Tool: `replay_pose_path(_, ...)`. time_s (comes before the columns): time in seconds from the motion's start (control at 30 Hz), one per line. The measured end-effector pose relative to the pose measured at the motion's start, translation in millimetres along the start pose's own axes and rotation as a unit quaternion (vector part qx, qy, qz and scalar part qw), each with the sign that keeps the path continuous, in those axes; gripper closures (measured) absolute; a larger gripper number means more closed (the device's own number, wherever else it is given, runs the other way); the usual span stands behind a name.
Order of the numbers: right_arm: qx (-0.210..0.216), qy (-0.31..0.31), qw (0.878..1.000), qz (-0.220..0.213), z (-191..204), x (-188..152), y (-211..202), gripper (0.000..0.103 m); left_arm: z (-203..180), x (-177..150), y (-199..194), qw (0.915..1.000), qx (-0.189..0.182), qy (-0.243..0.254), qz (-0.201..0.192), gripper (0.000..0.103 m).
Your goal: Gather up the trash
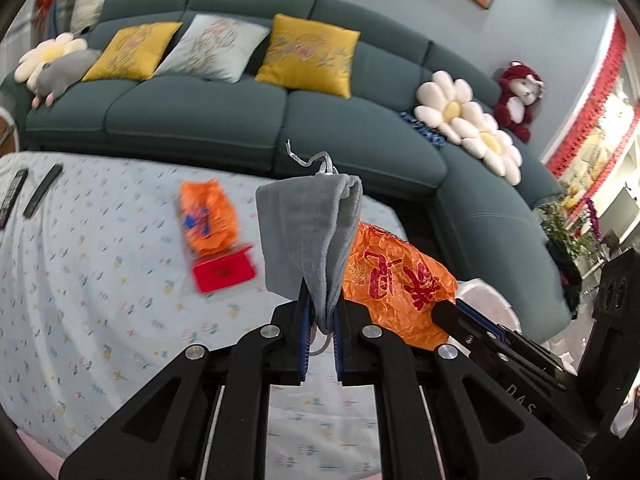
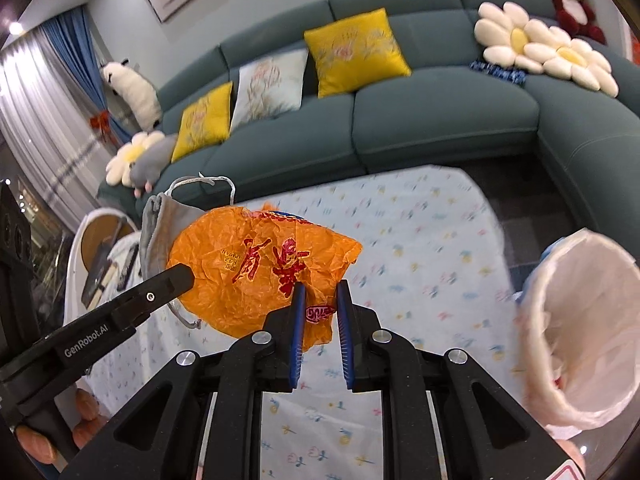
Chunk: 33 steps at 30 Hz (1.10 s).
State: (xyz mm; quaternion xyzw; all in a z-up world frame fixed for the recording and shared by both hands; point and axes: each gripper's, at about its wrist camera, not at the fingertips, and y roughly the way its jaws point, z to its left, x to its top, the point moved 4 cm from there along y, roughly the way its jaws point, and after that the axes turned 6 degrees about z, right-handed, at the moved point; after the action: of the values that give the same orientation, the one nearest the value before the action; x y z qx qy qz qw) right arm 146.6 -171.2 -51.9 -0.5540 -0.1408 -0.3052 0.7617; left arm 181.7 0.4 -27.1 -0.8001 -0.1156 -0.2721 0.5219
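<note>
Left wrist view: I am holding the left gripper (image 1: 320, 304) clamped on the lower edge of a grey drawstring pouch (image 1: 308, 236), which is standing up above the table (image 1: 100, 280). Right wrist view: I am keeping the right gripper (image 2: 320, 304) pinched on a corner of the orange wrapper (image 2: 256, 272), raised just beside the pouch. The lined trash bin (image 2: 576, 332) is sitting off the table's right edge. A second orange bag (image 1: 206, 218) and a red box (image 1: 224, 274) are lying on the tablecloth.
</note>
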Motion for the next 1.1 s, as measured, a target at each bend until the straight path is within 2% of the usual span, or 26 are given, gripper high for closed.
replay_pose_path(0.17,-0.011,0.018,1.0,-0.023,-27.1,4.4,-25.6,0.089,-29.0,2.6,-4.6,0.9996,-0.028,0.004,0.001,0.092)
replay_pose_path(0.47,-0.032,0.045,0.998,-0.04,-71.2,-0.3,-50.2,0.089,-78.1,-7.9,-4.8,0.9981,-0.049,0.036,-0.001,0.09)
replay_pose_path(0.63,-0.043,0.069,0.995,-0.052,-95.4,-1.3,-63.0,0.089,-95.9,-11.0,-0.3,0.9972,-0.05,0.056,0.001,0.093)
replay_pose_path(0.7,-0.047,0.077,0.994,-0.058,-105.5,-2.4,-69.1,0.089,-107.4,-13.4,4.2,0.996,-0.052,0.072,0.005,0.101)
replay_pose_path(0.87,-0.058,0.092,0.992,-0.066,-128.4,-6.8,-81.9,0.089,-129.8,-22.3,20.3,0.9939,-0.056,0.093,0.023,0.101)
replay_pose_path(0.93,-0.063,0.099,0.991,-0.067,-139.5,-10.8,-86.4,0.089,-131.6,-29.6,28.2,0.994,-0.04,0.098,0.028,0.097)
replay_pose_path(0.97,-0.065,0.102,0.99,-0.067,-143.9,-12.0,-87.4,0.089,-130.4,-33.2,32.7,0.9942,-0.033,0.097,0.032,0.086)
replay_pose_path(1.0,-0.068,0.105,0.99,-0.066,-149.7,-14.7,-88.4,0.089,-127.2,-39.0,40.5,0.9945,-0.026,0.092,0.041,0.069)
replay_pose_path(1.07,-0.071,0.112,0.989,-0.064,-158.8,-19.0,-87.3,0.089,-117.2,-51.7,59.1,0.9955,0.0,0.074,0.059,0.049)
replay_pose_path(1.1,-0.073,0.115,0.989,-0.063,-162.8,-20.8,-85.8,0.089,-111.9,-56.3,66.5,0.9954,0.009,0.068,0.066,0.045)
